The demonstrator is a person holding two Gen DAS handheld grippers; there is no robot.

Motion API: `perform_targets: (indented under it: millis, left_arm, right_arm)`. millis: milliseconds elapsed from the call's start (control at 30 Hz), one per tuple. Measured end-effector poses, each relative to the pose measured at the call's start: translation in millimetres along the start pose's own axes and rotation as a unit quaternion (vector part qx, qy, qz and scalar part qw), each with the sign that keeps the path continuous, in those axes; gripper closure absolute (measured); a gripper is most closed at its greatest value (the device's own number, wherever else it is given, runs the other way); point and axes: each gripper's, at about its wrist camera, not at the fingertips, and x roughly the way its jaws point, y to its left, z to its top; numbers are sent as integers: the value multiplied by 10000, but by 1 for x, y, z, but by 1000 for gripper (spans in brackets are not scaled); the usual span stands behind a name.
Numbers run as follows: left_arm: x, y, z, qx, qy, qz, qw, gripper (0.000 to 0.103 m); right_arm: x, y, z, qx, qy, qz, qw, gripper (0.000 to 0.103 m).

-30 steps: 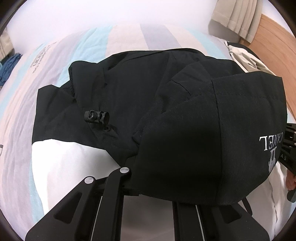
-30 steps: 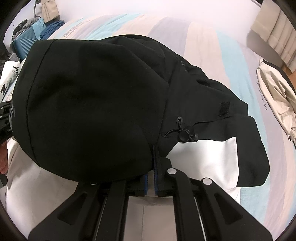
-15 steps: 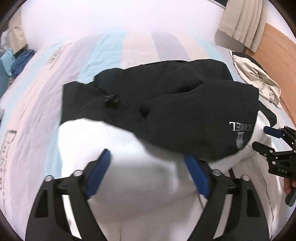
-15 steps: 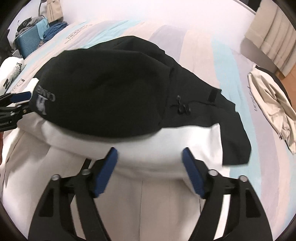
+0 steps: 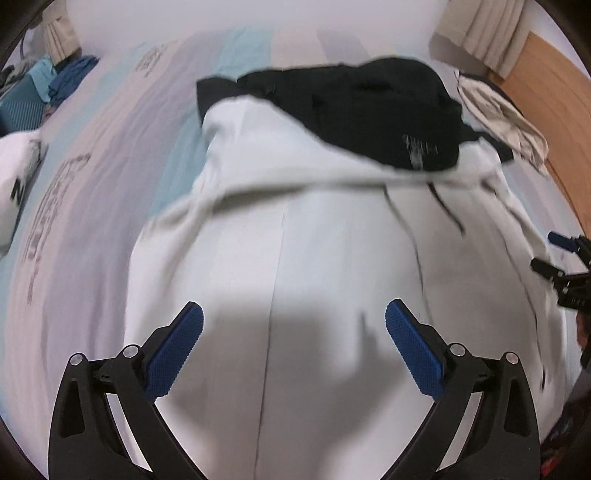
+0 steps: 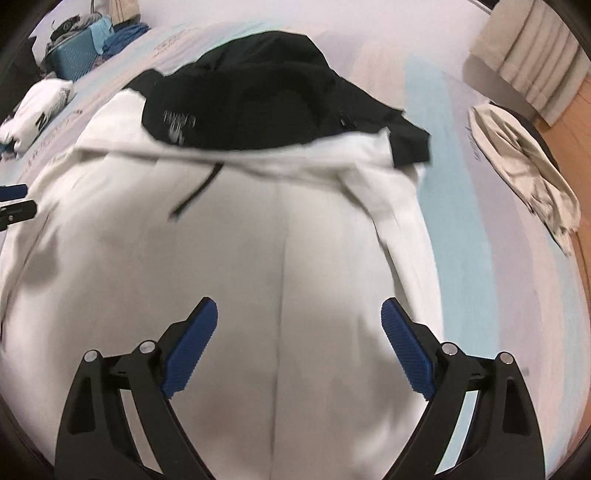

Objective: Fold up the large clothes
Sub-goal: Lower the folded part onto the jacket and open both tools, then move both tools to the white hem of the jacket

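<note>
A large white jacket (image 5: 295, 258) with a black hood (image 5: 369, 110) lies flat on the bed, hood folded down over its far end; it also shows in the right wrist view (image 6: 277, 240), hood (image 6: 258, 92) at the top. My left gripper (image 5: 293, 347) is open and empty above the white body. My right gripper (image 6: 299, 347) is open and empty above it too. The right gripper shows at the right edge of the left wrist view (image 5: 565, 258); the left gripper's tips show at the left edge of the right wrist view (image 6: 14, 203).
The striped bed sheet (image 5: 110, 166) surrounds the jacket. A beige garment (image 6: 524, 158) lies at the far right near the wooden floor (image 6: 576, 122). A white folded item (image 6: 40, 110) and a blue case (image 6: 74, 55) sit at the far left. Curtains (image 5: 476, 33) hang behind.
Both grippers let go of the black hood, opened wide and pulled back toward me. The hood now rests on the jacket's far end.
</note>
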Motion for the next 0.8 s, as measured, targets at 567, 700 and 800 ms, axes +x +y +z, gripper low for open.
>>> perform_targets:
  millis: [567, 700, 800]
  left_arm:
    - [-69, 65, -161, -38, 539, 72, 9985, 6]
    - [-74, 60, -182, -78, 651, -49, 9978, 6]
    - [-73, 62, -195, -270, 776, -71, 9966, 6]
  right_arm:
    - [-83, -18, -190, 882, 1022, 45, 9908, 16]
    - [-82, -32, -215, 1156, 1145, 301, 9862, 17]
    - [-79, -46, -230, 1421, 1312, 461, 9800, 18]
